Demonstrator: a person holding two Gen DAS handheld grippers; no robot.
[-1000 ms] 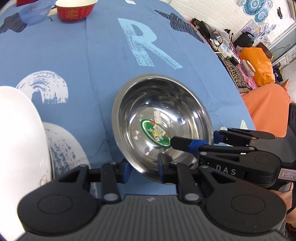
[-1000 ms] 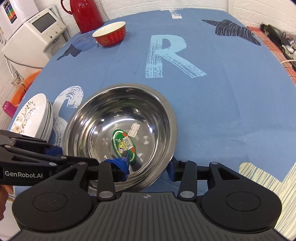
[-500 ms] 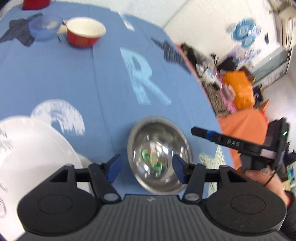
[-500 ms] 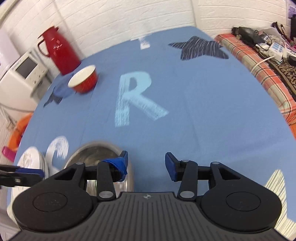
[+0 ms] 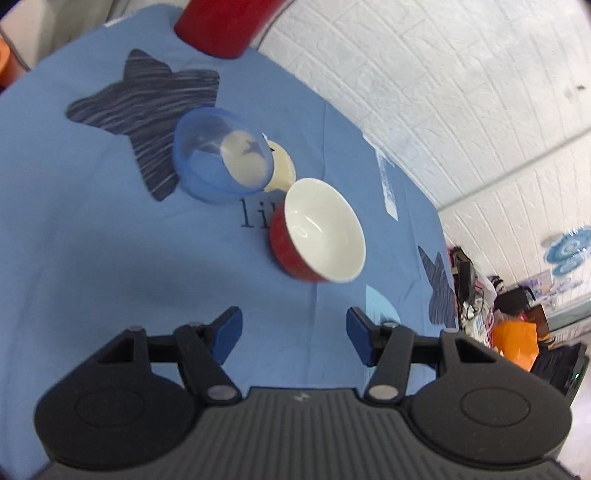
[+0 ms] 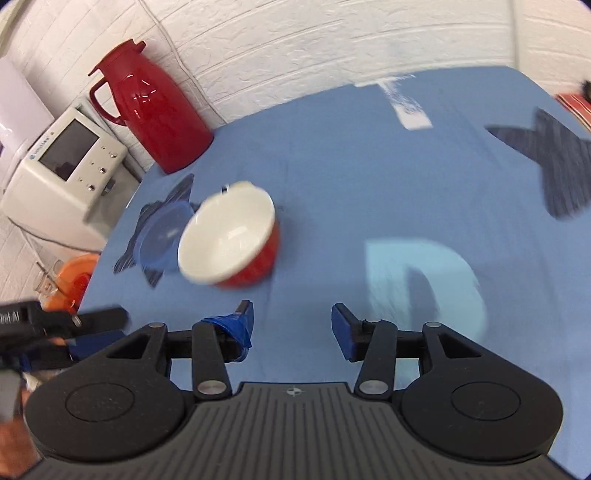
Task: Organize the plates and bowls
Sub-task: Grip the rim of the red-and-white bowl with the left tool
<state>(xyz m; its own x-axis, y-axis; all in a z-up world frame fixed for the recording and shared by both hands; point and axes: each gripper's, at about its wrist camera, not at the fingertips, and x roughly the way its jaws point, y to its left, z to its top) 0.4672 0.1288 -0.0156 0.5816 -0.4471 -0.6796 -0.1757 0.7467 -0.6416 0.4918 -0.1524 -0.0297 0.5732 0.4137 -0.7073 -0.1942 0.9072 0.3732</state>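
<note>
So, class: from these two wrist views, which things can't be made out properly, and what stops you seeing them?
- Red jug: left wrist view, cut off by the top edge; only its base shows.
- Blue bowl: right wrist view, partly hidden behind the red bowl.
- Red bowl: right wrist view, motion-blurred, so its outer pattern is unreadable.
- Printed word: left wrist view, covered by the red bowl.
- Left claw: right wrist view, cut off at the left edge and blurred.

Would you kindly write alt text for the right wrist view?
The open right hand-held gripper points at a red bowl with a white inside, on a blue tablecloth. A translucent blue bowl sits just left of it, a red jug stands behind by a white brick wall.
</note>
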